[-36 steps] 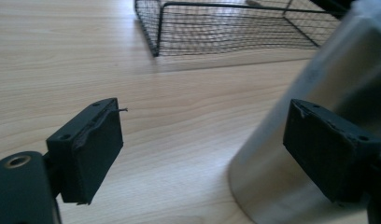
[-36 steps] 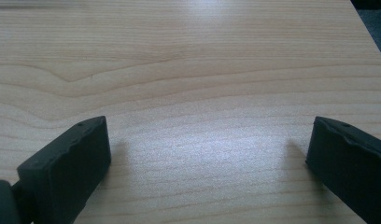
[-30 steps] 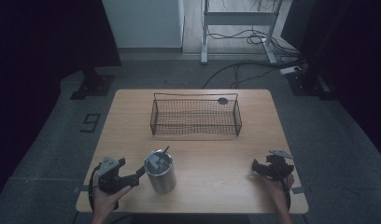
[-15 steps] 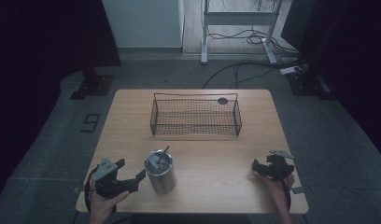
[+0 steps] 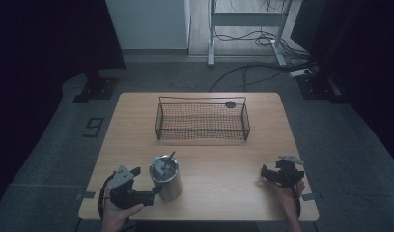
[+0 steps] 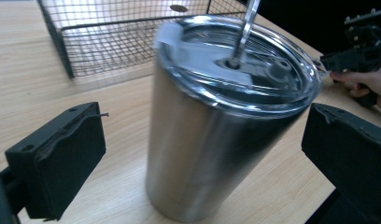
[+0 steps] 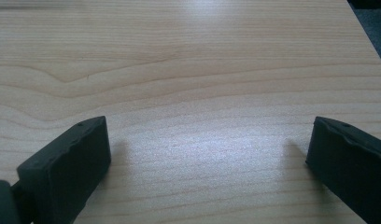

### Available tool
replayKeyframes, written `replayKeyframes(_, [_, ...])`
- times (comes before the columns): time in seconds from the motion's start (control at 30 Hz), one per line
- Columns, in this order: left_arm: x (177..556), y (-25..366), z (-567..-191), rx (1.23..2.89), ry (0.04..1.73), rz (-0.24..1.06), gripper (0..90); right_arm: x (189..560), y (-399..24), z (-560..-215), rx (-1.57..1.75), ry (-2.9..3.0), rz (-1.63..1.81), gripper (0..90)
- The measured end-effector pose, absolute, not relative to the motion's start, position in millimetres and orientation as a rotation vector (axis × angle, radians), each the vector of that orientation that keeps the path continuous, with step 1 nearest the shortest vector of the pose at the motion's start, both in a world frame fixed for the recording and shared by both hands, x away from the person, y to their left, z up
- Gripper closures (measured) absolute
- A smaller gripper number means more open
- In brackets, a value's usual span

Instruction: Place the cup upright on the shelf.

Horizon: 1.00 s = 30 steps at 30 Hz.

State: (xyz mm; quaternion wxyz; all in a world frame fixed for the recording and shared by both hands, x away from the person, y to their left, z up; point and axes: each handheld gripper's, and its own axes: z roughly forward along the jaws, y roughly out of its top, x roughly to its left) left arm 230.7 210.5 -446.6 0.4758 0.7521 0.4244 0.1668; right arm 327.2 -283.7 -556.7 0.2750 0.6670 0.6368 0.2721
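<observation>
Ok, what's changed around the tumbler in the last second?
The left gripper has just been opening and let go of the steel tumbler, which stands between its jaws untouched. The right gripper, wire basket and table stayed put.

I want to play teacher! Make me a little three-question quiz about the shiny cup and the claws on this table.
1. True or false: the left claw is squeezing the metal cup.
2. What pokes up through the cup's clear lid? A) a spoon B) a straw C) a pencil
3. Fill in: behind the cup stands an empty wire ____.

Key
1. False. Its pads stand apart from the cup on both sides; the claw has just been opening.
2. B.
3. Basket. The right claw is open too, over bare table.
</observation>
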Motion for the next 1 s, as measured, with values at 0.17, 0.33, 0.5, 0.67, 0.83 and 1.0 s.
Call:
replayKeyframes(0.17, [233, 195, -453, 1.878, 1.02, 0.43, 0.0, 327, -284, -557, 1.793, 1.712, 0.732, 0.0])
replayKeyframes(0.33, [240, 183, -462, 1.919, 1.02, 0.464, 0.0, 327, -284, -557, 1.793, 1.712, 0.733, 0.0])
replayKeyframes(0.5, [245, 177, -465, 1.932, 1.023, 0.466, 0.0, 327, -284, -557, 1.793, 1.712, 0.732, 0.0])
replayKeyframes(0.67, [256, 171, -470, 1.929, 1.039, 0.467, 0.0, 327, -284, -557, 1.792, 1.711, 0.733, 0.0])
replayKeyframes(0.83, [267, 163, -474, 1.921, 1.029, 0.473, 0.0, 327, -284, -557, 1.792, 1.712, 0.731, 0.0])
replayKeyframes(1.0, [269, 160, -475, 1.909, 1.019, 0.485, 1.8, 327, -284, -557, 1.792, 1.712, 0.732, 0.0])
